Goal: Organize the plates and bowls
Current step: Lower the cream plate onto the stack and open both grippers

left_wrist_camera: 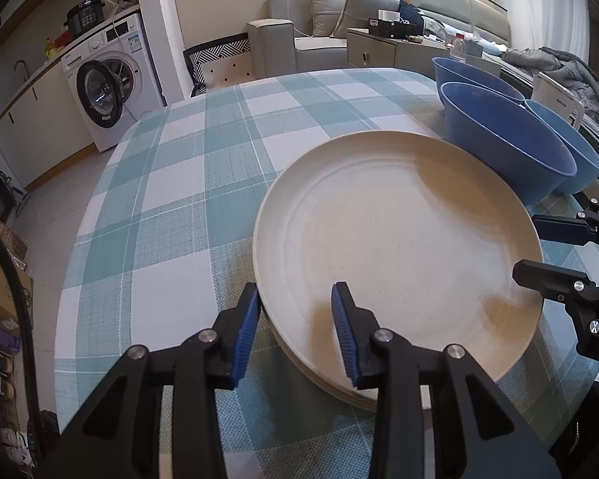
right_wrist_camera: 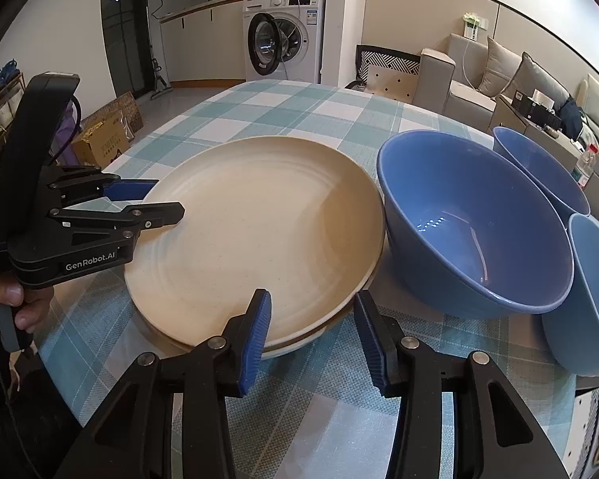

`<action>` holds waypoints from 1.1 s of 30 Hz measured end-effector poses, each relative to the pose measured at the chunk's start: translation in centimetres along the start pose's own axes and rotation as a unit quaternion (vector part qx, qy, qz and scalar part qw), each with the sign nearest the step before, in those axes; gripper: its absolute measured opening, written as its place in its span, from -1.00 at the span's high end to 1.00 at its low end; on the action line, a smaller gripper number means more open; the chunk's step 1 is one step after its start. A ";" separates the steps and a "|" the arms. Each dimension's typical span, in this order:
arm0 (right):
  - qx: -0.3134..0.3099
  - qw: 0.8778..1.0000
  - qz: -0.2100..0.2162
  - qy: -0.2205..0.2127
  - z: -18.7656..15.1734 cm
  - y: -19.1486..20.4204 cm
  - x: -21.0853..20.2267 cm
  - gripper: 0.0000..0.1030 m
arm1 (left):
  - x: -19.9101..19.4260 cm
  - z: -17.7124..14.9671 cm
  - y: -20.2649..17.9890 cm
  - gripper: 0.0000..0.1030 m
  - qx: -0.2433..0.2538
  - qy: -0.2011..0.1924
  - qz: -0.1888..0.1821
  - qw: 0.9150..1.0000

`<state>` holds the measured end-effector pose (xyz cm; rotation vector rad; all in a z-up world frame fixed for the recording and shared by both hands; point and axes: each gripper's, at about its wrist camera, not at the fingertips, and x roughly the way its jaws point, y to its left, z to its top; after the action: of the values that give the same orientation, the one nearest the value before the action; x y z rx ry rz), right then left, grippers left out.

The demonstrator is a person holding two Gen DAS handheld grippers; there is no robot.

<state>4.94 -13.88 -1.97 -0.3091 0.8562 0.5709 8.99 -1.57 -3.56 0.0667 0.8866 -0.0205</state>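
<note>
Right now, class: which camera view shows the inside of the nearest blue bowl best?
The right wrist view: the nearest blue bowl opens toward the camera, floor visible. The left wrist view shows mostly its outer wall beyond the cream plates.

Open washing machine [right_wrist_camera: 284,50] by kitchen counter [right_wrist_camera: 203,8]; grey sofa [left_wrist_camera: 299,36] opposite.

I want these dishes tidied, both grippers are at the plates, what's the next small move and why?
Probably draw both grippers back: the left gripper and right gripper straddle the rim of the plates with jaws open, and the plates sit stacked. The bowls stand apart, unnested.
</note>
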 end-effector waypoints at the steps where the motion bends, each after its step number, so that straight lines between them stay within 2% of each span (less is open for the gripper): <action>1: 0.001 1.000 0.001 0.000 0.0 0.0 0.0 0.13 | 0.0 0.0 0.0 0.31 -0.001 0.000 0.000 1.000; 16: 0.010 1.000 0.027 -0.002 0.4 -0.2 -0.1 -0.06 | 0.1 0.0 0.3 0.19 -0.015 0.009 -0.012 1.000; 21: 0.016 0.999 0.037 -0.002 0.5 -0.3 -0.1 -0.27 | 0.0 0.2 0.5 0.09 -0.025 0.014 -0.028 0.999; 27: 0.017 0.999 0.041 -0.008 0.6 -0.3 -0.5 -0.57 | -0.3 0.6 0.6 -0.14 -0.031 0.008 -0.033 0.999; 31: 0.021 0.999 0.042 -0.008 0.6 -0.5 -0.5 -0.73 | -0.7 0.9 0.8 -0.55 -0.038 0.001 -0.033 0.999; 33: 0.025 0.999 0.045 -0.012 0.7 -0.7 -0.6 -0.91 | -1.1 1.0 0.9 -0.55 -0.041 -0.006 -0.038 0.998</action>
<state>5.43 -14.32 -1.03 -0.2189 0.8631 0.6352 9.13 -0.70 -2.06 -0.0448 0.8759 -0.0558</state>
